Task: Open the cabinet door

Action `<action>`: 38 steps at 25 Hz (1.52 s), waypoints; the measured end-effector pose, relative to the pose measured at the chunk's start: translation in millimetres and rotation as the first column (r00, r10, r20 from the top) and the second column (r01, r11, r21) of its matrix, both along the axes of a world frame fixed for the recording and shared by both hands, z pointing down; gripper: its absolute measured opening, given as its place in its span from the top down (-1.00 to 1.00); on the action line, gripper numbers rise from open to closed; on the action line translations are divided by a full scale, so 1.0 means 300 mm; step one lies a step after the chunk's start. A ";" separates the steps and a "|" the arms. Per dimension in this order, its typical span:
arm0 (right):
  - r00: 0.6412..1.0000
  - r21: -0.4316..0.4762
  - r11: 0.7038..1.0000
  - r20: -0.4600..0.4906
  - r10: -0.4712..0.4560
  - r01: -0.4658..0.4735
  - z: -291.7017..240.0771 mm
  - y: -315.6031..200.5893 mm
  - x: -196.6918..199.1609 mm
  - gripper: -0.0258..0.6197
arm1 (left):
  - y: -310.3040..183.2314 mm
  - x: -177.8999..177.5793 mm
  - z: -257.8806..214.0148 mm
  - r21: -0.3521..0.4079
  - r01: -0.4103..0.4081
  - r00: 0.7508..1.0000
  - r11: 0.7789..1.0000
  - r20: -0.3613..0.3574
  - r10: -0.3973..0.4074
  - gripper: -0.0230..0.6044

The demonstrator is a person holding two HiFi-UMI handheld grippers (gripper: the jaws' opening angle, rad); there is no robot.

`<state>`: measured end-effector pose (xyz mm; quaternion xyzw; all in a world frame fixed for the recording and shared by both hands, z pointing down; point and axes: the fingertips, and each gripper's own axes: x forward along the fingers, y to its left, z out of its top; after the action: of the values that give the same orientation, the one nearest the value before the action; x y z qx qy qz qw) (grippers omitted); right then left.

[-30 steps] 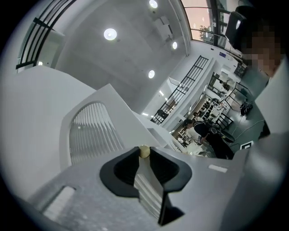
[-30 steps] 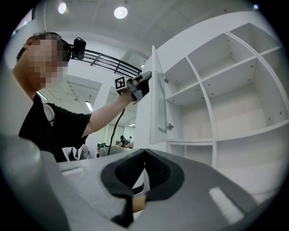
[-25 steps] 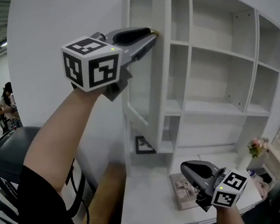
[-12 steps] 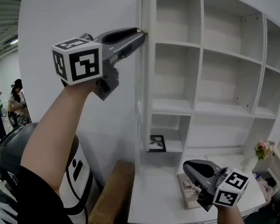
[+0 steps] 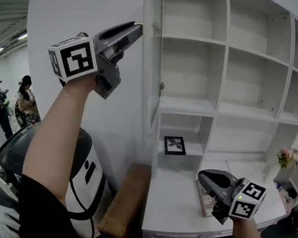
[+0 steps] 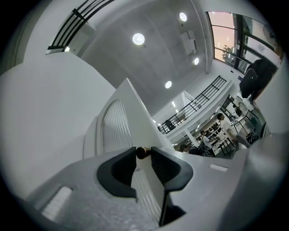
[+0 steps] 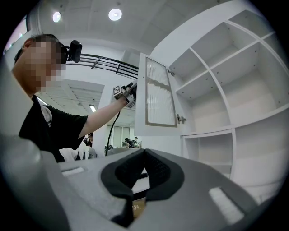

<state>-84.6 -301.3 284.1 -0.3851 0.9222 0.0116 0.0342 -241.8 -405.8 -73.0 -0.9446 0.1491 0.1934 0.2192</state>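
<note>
The cabinet door stands swung out at the left edge of the shelf unit. A framed picture sits in a low compartment above the tabletop. A bin stands to the left.

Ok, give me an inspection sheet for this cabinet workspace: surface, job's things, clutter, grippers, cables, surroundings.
Surface: white desktop, mostly bare.
Job's things: cabinet door swung open, shelves exposed; small knob at its edge.
Clutter: framed picture in a low compartment; flat booklet-like item on the desktop; flowers far right.
Grippers: left gripper jaws have just been opening, knob between the tips; right gripper shut, empty, above the desktop.
Cables: black cable hanging along the left arm.
Surroundings: wooden box and white bin beside the desk; people far left.
</note>
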 end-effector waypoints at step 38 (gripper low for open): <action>0.999 -0.072 0.997 0.053 0.010 -0.006 0.230 0.626 0.098 0.92 | 0.923 0.261 1.400 -0.568 0.103 0.991 0.816 0.126 -0.038 0.89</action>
<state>-55.2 -113.6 353.1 -0.3898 0.9193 -0.0315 0.0448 -163.5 -129.1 347.0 -0.9697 0.2231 0.0796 -0.0602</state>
